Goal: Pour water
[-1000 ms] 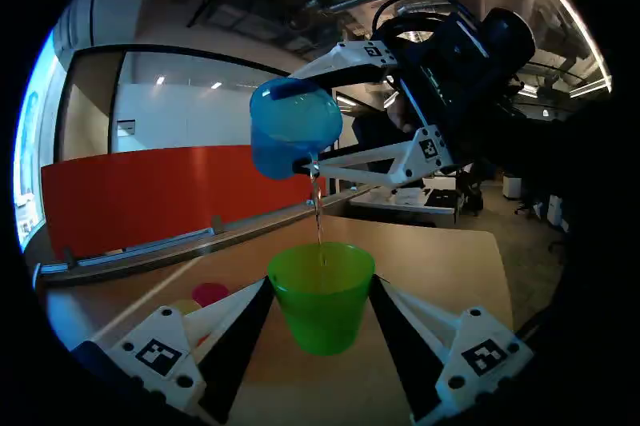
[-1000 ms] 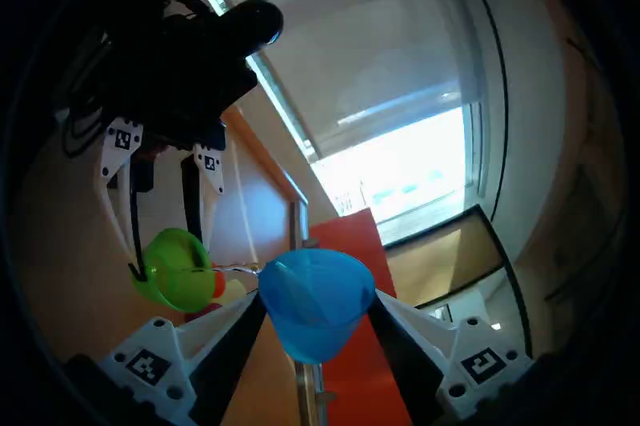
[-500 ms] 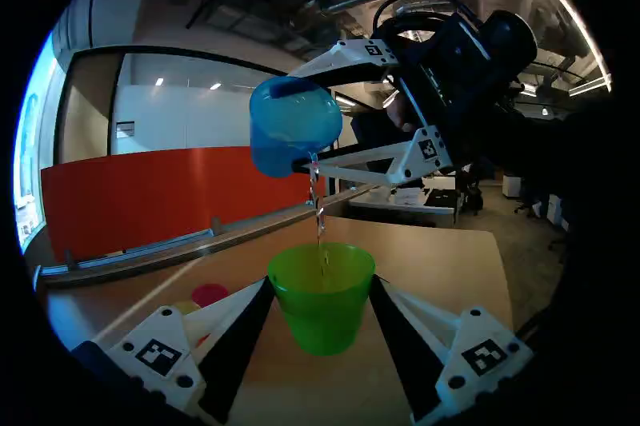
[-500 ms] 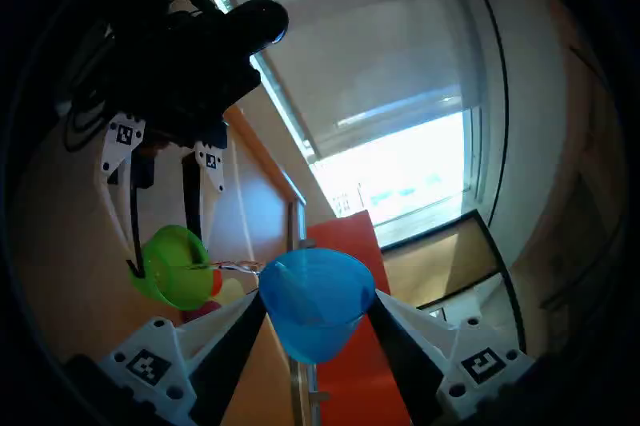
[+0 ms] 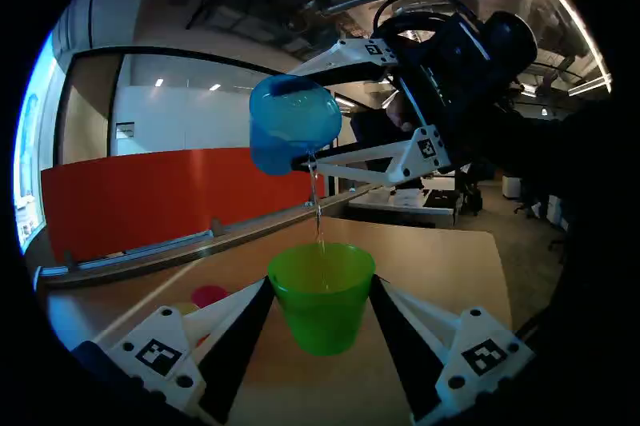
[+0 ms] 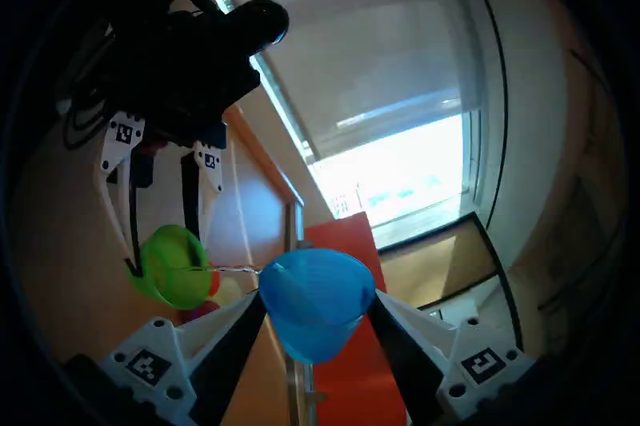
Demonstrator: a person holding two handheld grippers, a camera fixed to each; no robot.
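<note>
My left gripper (image 5: pixel 322 306) is shut on a green cup (image 5: pixel 322 294), upright just above the wooden table (image 5: pixel 440 258). Above it my right gripper (image 5: pixel 352 110) holds a blue cup (image 5: pixel 292 124) tipped on its side, and a thin stream of water (image 5: pixel 316 214) falls from its rim into the green cup. In the right gripper view the blue cup (image 6: pixel 316 302) sits between the right gripper's fingers (image 6: pixel 316 322), with the green cup (image 6: pixel 170 266) and the left gripper (image 6: pixel 164 210) off to the left and the water (image 6: pixel 232 268) running between them.
A pink lid-like thing (image 5: pixel 210 294) and a yellow one (image 5: pixel 186 307) lie on the table left of the green cup. An orange partition (image 5: pixel 160 194) runs behind the table's far edge. A bright window (image 6: pixel 400 178) shows in the right gripper view. Desks and chairs (image 5: pixel 528 194) stand at the far right.
The water keeps running from the blue cup into the green cup. Both cups and grippers have stayed almost in place.
</note>
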